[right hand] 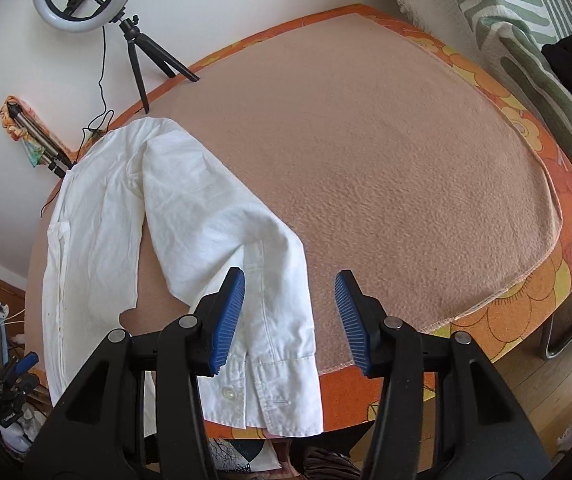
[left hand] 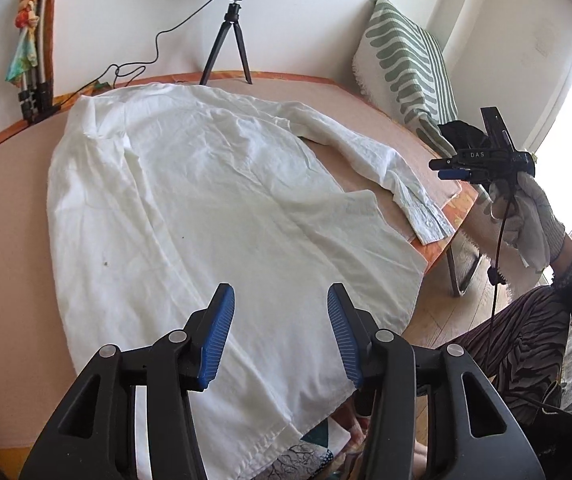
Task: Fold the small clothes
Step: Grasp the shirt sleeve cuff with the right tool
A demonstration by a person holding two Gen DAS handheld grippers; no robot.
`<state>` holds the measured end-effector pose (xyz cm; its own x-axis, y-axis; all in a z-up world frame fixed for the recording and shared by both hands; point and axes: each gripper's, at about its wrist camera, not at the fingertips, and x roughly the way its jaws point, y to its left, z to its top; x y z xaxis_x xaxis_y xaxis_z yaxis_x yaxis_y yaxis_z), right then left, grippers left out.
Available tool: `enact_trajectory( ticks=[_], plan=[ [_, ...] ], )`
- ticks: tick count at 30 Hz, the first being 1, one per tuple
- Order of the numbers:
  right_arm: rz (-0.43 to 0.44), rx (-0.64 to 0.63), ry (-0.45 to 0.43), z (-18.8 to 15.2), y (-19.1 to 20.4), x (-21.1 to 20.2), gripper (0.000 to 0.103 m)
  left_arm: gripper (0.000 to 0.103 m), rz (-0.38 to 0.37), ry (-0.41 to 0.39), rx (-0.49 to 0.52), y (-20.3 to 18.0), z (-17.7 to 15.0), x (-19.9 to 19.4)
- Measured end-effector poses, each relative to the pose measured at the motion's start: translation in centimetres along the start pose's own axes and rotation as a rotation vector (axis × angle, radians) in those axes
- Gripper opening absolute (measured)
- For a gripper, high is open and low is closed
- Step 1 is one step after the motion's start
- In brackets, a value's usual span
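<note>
The white shirt (left hand: pixel 190 200) lies flat on the desk (left hand: pixel 6 208), its long axis running from the hem near the person toward the collar by the ring light's tripod (left hand: pixel 228 44). One sleeve (right hand: pixel 246 272) is spread out to the shirt's right, cuff at the desk's edge — directly under the right gripper (right hand: pixel 289 320), whose fingers stand apart and empty. The left gripper (left hand: pixel 282 334) hovers over the hem, fingers also released. The right hand looks nearer the sleeve. The fabric is thin, creased woven cotton; the desk cover is a napped peach blanket.
</note>
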<state>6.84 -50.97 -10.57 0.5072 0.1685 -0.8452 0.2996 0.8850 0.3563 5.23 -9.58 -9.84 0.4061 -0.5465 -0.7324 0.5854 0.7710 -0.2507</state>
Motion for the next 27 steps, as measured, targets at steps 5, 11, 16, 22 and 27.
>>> enact_trajectory(
  ticks=[5, 11, 16, 22, 27],
  plan=[
    [0.011, 0.011, 0.032, -1.3, -1.9, 0.8, 0.05, 0.047, -0.026, 0.016, 0.0, -0.6, 1.5, 2.1],
    [0.008, -0.044, 0.062, -2.5, -0.9, 2.1, 0.05, 0.047, -0.069, 0.044, -0.046, -0.3, 2.6, 4.4],
    [-0.045, -0.117, 0.068, -2.9, 0.6, 2.9, 0.041, 0.047, -0.078, 0.052, -0.006, -1.9, 4.1, 6.3],
    [-0.047, -0.16, 0.087, -3.1, 2.1, 3.1, 0.006, 0.047, -0.148, 0.059, 0.059, -6.2, 6.0, 9.5],
    [-0.012, -0.136, 0.045, -2.7, 1.7, 1.7, 0.004, 0.048, -0.138, 0.106, 0.293, -12.0, 3.3, 10.0]
  ],
)
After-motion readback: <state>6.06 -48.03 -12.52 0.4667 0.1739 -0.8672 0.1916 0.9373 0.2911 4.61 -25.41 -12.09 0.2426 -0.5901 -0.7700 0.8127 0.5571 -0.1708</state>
